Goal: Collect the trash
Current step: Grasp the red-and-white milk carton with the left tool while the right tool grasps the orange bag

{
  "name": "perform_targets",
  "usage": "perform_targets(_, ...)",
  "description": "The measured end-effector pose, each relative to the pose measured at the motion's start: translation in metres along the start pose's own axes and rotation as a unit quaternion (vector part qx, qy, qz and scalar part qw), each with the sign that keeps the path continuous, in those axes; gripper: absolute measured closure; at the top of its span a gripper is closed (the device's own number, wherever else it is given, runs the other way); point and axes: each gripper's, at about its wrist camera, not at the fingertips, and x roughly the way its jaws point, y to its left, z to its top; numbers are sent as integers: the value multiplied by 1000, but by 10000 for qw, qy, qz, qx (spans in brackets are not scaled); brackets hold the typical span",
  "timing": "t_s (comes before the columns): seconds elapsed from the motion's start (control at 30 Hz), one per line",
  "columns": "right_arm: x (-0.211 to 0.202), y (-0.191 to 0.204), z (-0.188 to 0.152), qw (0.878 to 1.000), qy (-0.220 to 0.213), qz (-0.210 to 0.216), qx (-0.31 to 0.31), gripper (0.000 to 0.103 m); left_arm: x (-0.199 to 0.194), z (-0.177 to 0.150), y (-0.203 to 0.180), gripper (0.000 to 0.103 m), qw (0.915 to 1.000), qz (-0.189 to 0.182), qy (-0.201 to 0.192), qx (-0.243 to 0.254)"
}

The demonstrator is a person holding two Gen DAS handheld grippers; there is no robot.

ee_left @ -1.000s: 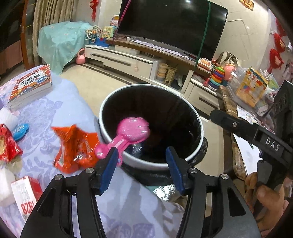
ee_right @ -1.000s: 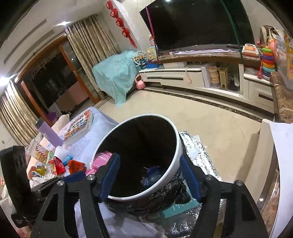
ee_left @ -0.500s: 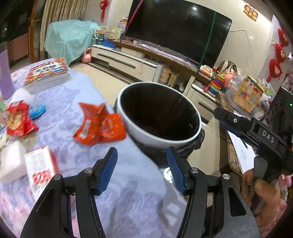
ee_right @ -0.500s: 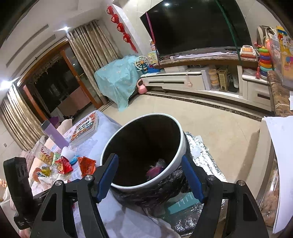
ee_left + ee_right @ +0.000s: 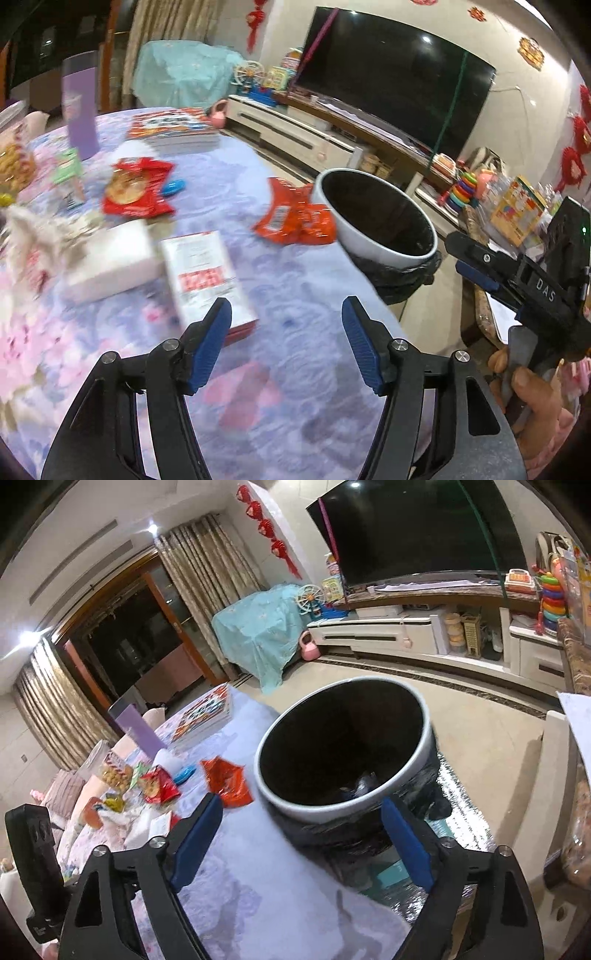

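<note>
Both grippers spread wide, holding nothing, above floral tablecloth (image 5: 295, 354) beside trash bin (image 5: 376, 251).

Left gripper (image 5: 286, 341) hovered over cloth, blue pads (image 5: 208, 347) well apart, white-and-red box (image 5: 207, 275) just ahead of left pad. Right gripper (image 5: 301, 840) aimed at bin (image 5: 291, 805), pads (image 5: 195, 834) wide either side of its white rim, not touching. Bin lined with black bag, stood at table edge; dark crumpled scrap (image 5: 360, 784) seen inside, kind not discernible. Orange wrapper (image 5: 295, 221) lay on cloth touching or just beside bin rim, seen also from right wrist (image 5: 227, 781). Red snack packet (image 5: 136, 184) farther back, blue oval item (image 5: 173, 187) beside it, white tissue pack (image 5: 110, 258) near box. Stack of books (image 5: 173, 131) and purple carton (image 5: 79, 107) at far side. Left view motion-blurred.
</note>
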Motion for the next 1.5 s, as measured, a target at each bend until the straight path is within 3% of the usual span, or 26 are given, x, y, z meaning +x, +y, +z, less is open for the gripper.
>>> perform_targets(0.53,11,50,-31,9988,259,299,-277,11,-27,-26,61,35,9976,432,-18,-547)
perform_targets(0.73,19,59,-33,9982,332,343,-355,11,-25,-28,56,28,9978,386,14,-536)
perform_targets(1.03,39,67,-22,9970,381,419,-520,12,-3,-21,38,27,9985,361,147,-395)
perform_targets(1.3,79,72,-5,9949,597,502,-644,39,31,-9,32,27,9970,586,297,-403)
perform_targets(1.5,112,73,2,9931,804,536,-662,44,47,-3,46,28,9931,970,381,-538)
